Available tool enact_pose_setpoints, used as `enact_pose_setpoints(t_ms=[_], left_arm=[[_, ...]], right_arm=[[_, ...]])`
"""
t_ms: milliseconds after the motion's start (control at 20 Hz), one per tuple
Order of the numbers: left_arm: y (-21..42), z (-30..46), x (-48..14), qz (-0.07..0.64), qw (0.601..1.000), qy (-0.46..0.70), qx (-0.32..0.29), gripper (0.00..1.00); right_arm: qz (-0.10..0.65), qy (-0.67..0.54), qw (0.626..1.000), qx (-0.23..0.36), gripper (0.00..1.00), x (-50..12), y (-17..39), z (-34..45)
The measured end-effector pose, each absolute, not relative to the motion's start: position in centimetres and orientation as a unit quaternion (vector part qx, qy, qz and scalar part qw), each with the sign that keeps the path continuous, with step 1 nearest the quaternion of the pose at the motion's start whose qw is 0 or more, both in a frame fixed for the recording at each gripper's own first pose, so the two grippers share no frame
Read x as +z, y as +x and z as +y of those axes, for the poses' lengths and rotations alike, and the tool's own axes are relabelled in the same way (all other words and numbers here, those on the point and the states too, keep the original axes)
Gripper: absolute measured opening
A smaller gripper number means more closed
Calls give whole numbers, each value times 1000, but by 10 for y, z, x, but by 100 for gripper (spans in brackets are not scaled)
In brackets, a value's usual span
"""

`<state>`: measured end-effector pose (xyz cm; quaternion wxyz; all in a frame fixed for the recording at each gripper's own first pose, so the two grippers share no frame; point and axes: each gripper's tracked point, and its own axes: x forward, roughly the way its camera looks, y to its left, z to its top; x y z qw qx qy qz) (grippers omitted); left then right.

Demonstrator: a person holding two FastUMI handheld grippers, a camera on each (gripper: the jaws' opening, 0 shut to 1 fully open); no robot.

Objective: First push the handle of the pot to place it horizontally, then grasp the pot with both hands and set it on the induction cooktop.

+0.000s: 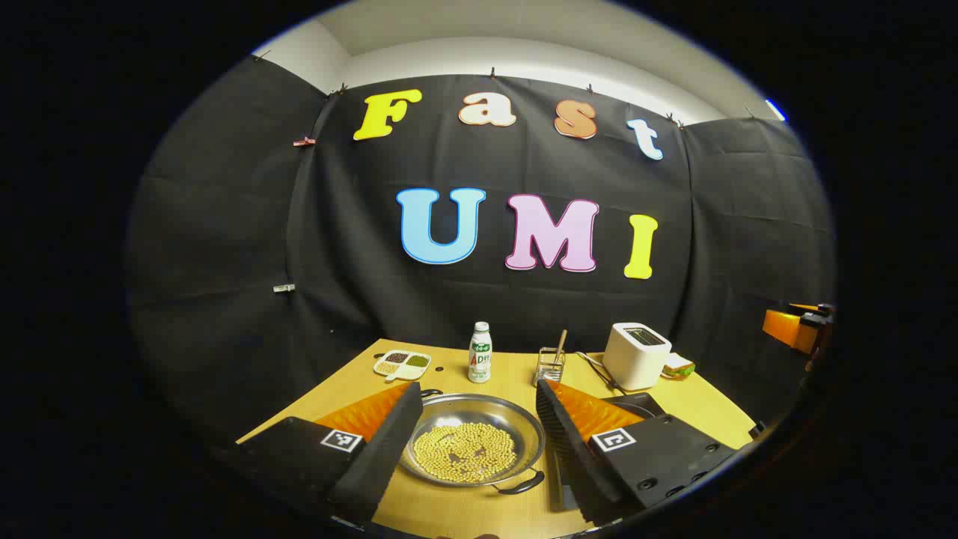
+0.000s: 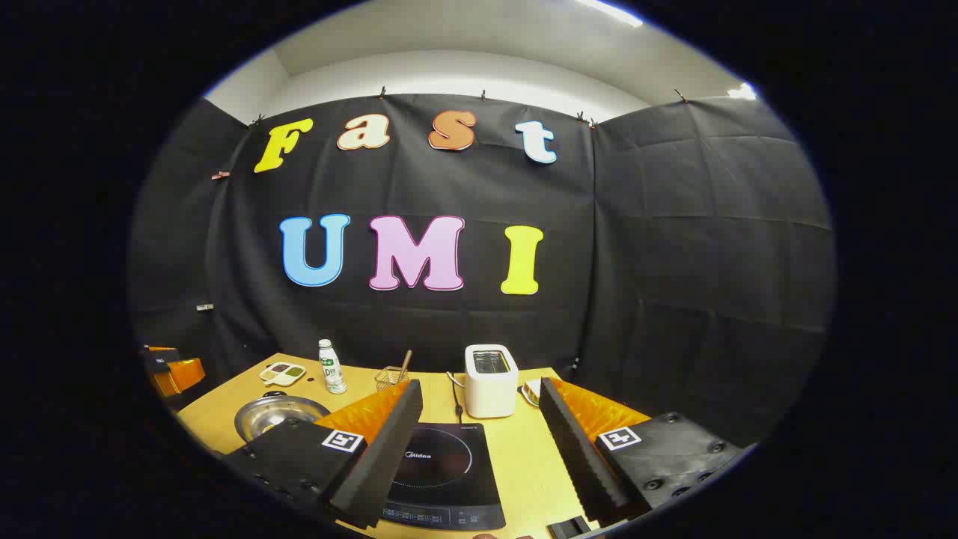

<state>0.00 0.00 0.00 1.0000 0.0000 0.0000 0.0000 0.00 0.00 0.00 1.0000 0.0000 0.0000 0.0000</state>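
Note:
A shallow steel pot holding yellow beans sits on the wooden table, one black handle at its near right and one at its far left. My left gripper is open, its fingers standing on either side of the pot, above it. In the right gripper view the black induction cooktop lies between the fingers of my open right gripper, and the pot shows to the left. The other gripper appears at the far left.
At the back of the table stand a white bottle, a divided dish of beans, a wire holder with a stick, a white toaster and a sandwich. The toaster's cord runs beside the cooktop.

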Motion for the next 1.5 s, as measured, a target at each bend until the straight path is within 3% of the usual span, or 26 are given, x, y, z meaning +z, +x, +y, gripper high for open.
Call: enact_pose_setpoints(t_ms=[250,400,600,950,1200,1500], left_arm=[[0,-5,3,6,1000,-23,-13,95],[5,-22,-2,11,999,-32,-39,95],[4,-40,5,5,999,-27,-43,95],[4,-58,4,34,999,-21,-3,95],[10,-68,0,47,998,-16,35,95],[21,-68,-36,105,989,-84,62,95]], right_arm=[[-14,-16,1000,18,96,6,-1,12],[21,-37,997,71,98,-15,5,25],[41,-23,996,75,98,-16,20,13],[45,7,996,70,98,-23,47,-18],[53,13,992,111,98,-34,73,-27],[64,30,990,120,98,-43,85,-34]])
